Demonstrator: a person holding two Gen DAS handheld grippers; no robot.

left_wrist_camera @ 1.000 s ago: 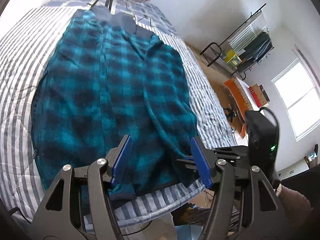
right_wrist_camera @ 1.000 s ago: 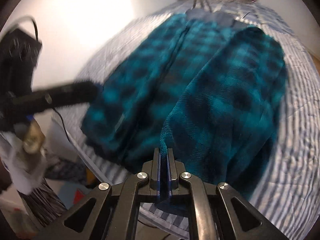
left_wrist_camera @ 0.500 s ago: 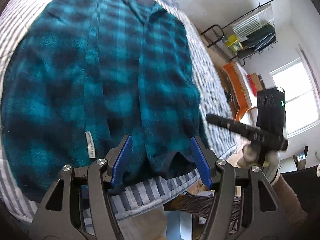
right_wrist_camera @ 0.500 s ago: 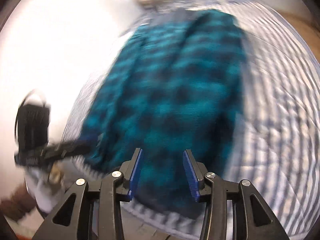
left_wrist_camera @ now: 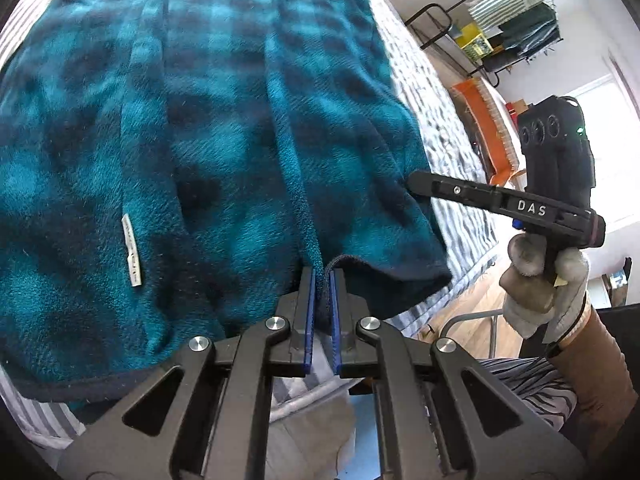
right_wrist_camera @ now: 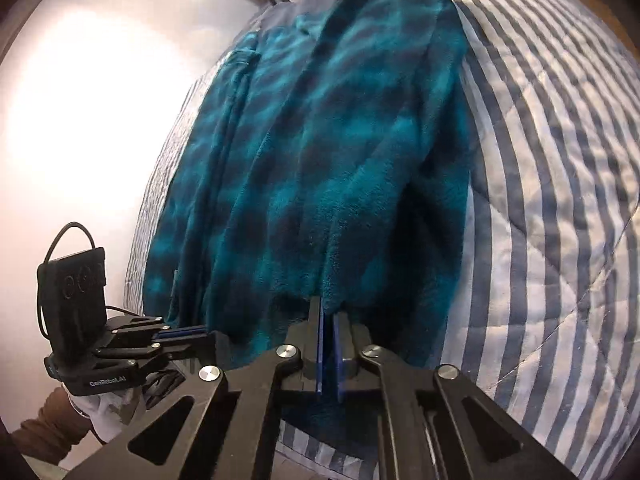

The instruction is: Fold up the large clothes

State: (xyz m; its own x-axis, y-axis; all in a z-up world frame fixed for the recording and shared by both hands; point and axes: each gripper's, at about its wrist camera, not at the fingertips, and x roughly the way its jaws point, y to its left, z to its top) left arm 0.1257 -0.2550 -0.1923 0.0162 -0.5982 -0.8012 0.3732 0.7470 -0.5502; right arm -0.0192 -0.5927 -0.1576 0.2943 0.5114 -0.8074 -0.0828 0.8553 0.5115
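The left hand-held gripper [left_wrist_camera: 320, 280] is pinched tight on the dark hem of the robe [left_wrist_camera: 208, 128], right at the near edge of the bed [right_wrist_camera: 560, 200]. The right hand-held gripper [right_wrist_camera: 328, 320] is pinched tight on the same hem, a bit further along that near edge. In the left view, the right one pokes in from the side, held by a gloved hand [left_wrist_camera: 544, 280] with a brown sleeve [left_wrist_camera: 596, 360] behind it.

The robe is blue-green with dark squares. It lies flat down the middle of the bed, from the near edge up to the far end. A small white tag [left_wrist_camera: 132, 250] shows on it near the hem.

The striped bed cover [right_wrist_camera: 540, 140] is bare on the right side of the robe, with lots of room. On the left side only a thin strip of cover shows before the edge.

Past the bed's right edge there is wood floor [left_wrist_camera: 472, 304], an orange thing [left_wrist_camera: 484, 128], and a black rack with clothes [left_wrist_camera: 516, 28] by the wall. A bright window [left_wrist_camera: 612, 148] is further right.
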